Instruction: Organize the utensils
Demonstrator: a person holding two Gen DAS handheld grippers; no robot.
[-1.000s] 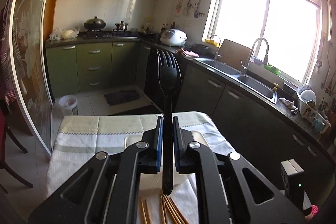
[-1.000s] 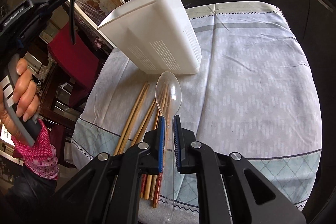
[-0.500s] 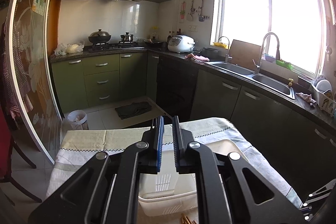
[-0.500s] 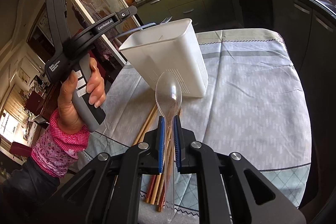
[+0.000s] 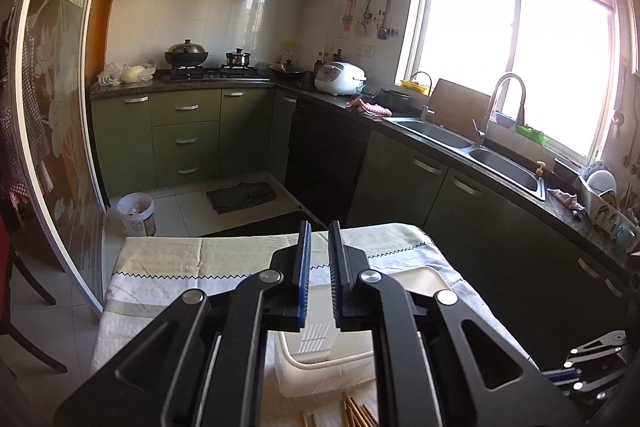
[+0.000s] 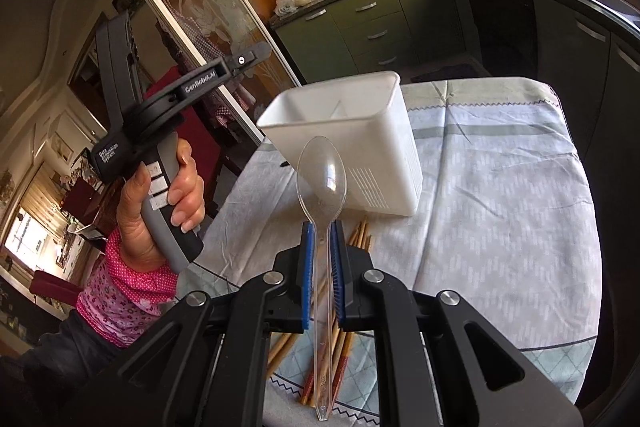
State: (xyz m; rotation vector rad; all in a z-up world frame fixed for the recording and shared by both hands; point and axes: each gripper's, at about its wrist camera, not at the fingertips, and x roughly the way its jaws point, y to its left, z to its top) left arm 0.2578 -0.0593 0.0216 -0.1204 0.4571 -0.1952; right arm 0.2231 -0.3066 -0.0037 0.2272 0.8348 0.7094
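Kitchen table, pale patterned cloth (image 6: 500, 187). Right gripper (image 6: 320, 267) pinches clear plastic spoon (image 6: 321, 169); left gripper (image 5: 318, 275) parted, empty. Next: lower spoon into white plastic caddy (image 6: 376, 155).

My left gripper (image 5: 318, 235) sits level, its blue-padded jaws slightly parted with nothing between them. My left hand (image 6: 168, 199) wraps its grey handle, held up and off to the left of my right gripper (image 6: 320, 227), whose jaws pinch the clear spoon (image 6: 322, 179), bowl upward.
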